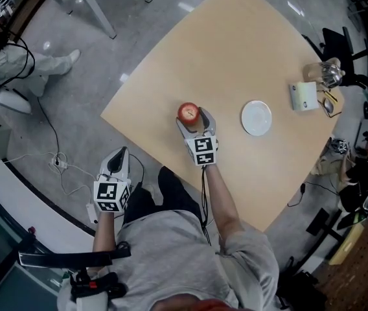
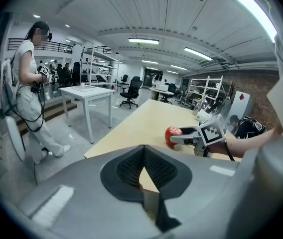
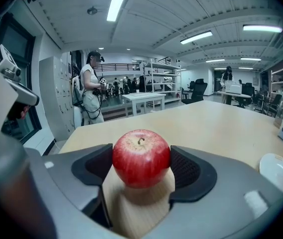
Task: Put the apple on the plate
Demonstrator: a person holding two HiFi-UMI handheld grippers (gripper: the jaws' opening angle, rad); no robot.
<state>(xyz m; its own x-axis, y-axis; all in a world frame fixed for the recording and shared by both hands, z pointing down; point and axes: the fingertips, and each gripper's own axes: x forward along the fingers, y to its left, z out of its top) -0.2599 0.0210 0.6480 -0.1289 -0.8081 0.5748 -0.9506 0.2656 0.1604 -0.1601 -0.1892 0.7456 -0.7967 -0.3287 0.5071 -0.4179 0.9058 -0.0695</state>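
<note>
Right gripper (image 1: pixel 195 123): clenched on the apple (image 3: pixel 141 157), one pad against each side.
Apple: red, stem up, resting on the table (image 1: pixel 236 44) close to its near edge.
Left gripper (image 1: pixel 119 155): jaws pressed together, held off the table's left corner, over the floor.
Plate (image 1: pixel 256 118): white, on the table to the right of the apple and apart from it. Plain wood lies between them, and the right gripper's outer jaw sits on that side of the apple.
Box (image 1: pixel 304 96): white, near the table's right corner, beyond the plate.
Jug (image 1: pixel 326 73): shiny, just behind the box; what it holds cannot be made out.
Cable (image 1: pixel 57 162): trails over the grey floor left of the table, with a plug strip on it.
Bystander (image 2: pixel 27 93): standing off to the left, beside a white table (image 2: pixel 86 96).
Seated person (image 1: pixel 362 167): low down past the table's right edge.
</note>
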